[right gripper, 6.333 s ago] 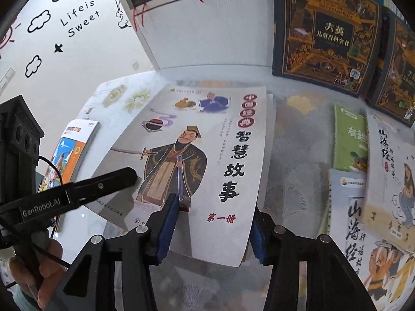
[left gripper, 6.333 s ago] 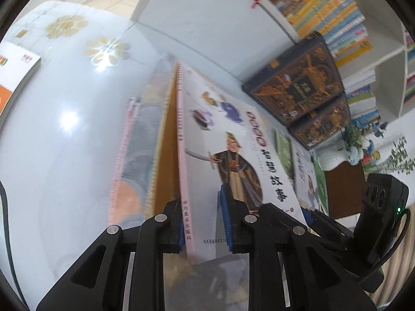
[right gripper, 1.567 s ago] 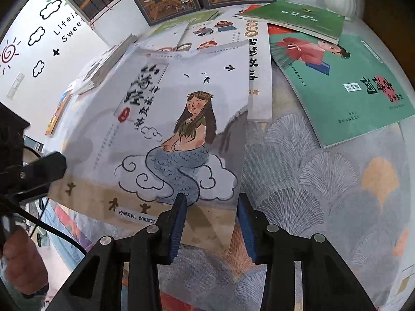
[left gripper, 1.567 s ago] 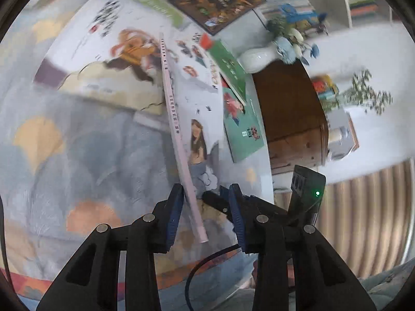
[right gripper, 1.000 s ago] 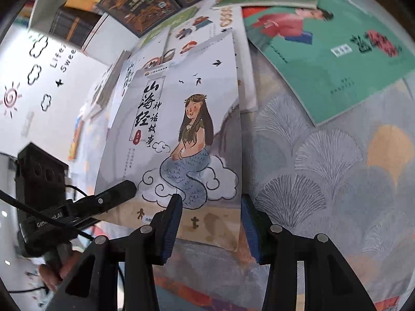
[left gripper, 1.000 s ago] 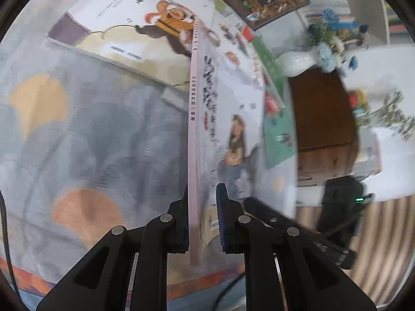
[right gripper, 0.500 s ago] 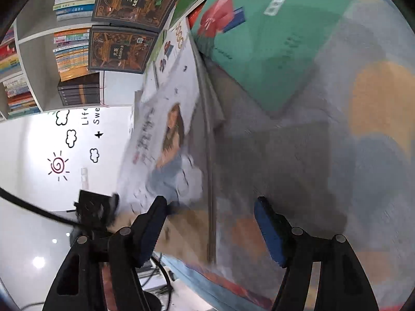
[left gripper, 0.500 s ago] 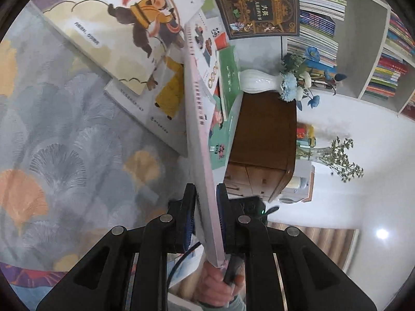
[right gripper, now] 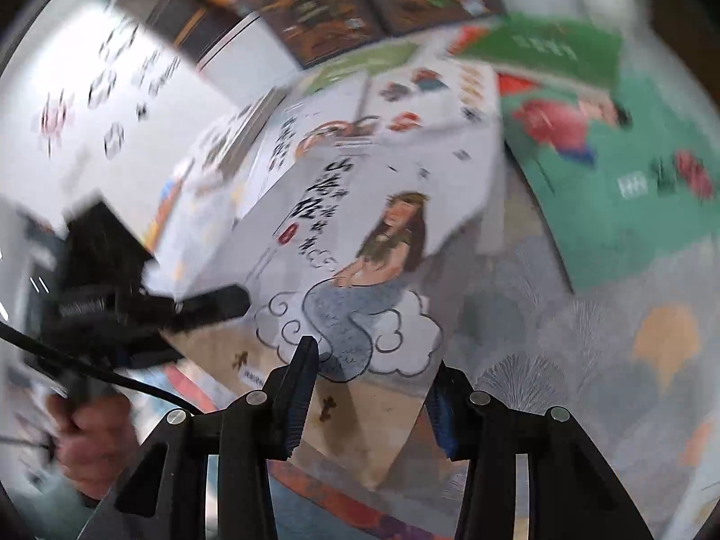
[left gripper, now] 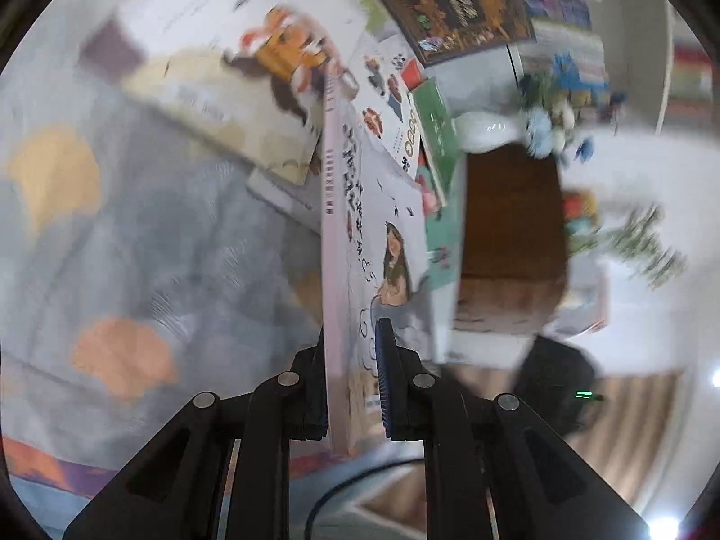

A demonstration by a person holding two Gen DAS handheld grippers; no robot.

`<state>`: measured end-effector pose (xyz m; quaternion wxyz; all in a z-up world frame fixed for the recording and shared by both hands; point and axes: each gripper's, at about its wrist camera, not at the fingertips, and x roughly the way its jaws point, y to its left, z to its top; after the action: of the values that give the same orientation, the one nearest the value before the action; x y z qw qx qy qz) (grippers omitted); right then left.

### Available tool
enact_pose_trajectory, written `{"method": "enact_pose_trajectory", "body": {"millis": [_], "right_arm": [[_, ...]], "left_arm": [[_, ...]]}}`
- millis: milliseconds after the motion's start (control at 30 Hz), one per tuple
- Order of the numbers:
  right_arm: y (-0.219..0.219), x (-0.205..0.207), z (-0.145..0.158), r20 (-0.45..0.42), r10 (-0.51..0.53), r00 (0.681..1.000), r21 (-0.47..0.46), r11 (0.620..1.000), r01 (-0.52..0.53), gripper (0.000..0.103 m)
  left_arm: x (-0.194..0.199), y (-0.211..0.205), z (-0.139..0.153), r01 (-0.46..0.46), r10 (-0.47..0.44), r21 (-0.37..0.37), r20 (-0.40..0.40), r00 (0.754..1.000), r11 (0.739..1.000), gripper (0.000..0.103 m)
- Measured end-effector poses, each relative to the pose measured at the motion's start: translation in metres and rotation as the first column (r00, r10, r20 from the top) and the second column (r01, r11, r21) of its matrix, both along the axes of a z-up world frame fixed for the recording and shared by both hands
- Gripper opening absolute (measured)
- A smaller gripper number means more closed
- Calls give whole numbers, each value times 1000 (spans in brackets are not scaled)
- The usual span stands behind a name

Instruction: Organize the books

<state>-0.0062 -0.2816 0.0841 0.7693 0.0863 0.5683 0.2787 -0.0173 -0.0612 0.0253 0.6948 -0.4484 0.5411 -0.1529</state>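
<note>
The mermaid book (left gripper: 387, 243), white-covered with a pink spine, stands on edge off the cloth. My left gripper (left gripper: 351, 387) is shut on its lower edge, a pad on each cover. In the right wrist view the same mermaid book (right gripper: 360, 279) shows its cover, tilted, with the left gripper's finger (right gripper: 211, 306) clamped on its left side. My right gripper (right gripper: 369, 405) is just below the book's bottom corner. Its jaws are closing, with that corner showing between them, and the pads are not pressing on it.
Spread on the grey fan-patterned cloth (left gripper: 135, 247) are a monkey-cover book (left gripper: 252, 67), a green book (right gripper: 630, 180) and white picture books (right gripper: 427, 90). Dark ornate books (left gripper: 454, 4) lean at the shelf. A white vase (left gripper: 486, 130) and a brown cabinet (left gripper: 508, 234) lie beyond the table edge.
The right jaws spread wide half a second ago and have narrowed again around the book's bottom corner. The left gripper has kept its hold on the book while the view swung.
</note>
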Motion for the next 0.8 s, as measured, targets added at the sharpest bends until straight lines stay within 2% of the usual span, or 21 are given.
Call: {"method": "enact_pose_trajectory", "body": {"millis": [67, 133, 267, 333, 600, 800], "right_arm": [[17, -8, 7, 56, 61, 997, -90, 994, -56, 44], [25, -13, 13, 78, 97, 992, -109, 990, -88, 45], [27, -22, 29, 92, 106, 990, -75, 992, -99, 45], [34, -22, 39, 107, 115, 988, -65, 992, -108, 45], [92, -6, 78, 175, 133, 976, -58, 991, -124, 45], [140, 6, 97, 207, 135, 969, -31, 991, -131, 46]], "left_arm": [[0, 2, 10, 33, -33, -14, 24, 999, 999, 12], [-1, 8, 15, 47, -46, -18, 36, 998, 999, 12], [-4, 27, 30, 52, -51, -15, 80, 996, 999, 12], [-5, 33, 38, 51, -49, -20, 103, 994, 998, 16], [-6, 81, 78, 14, -10, -19, 199, 980, 1000, 18], [-4, 139, 101, -19, 22, -15, 252, 967, 1000, 18]]}}
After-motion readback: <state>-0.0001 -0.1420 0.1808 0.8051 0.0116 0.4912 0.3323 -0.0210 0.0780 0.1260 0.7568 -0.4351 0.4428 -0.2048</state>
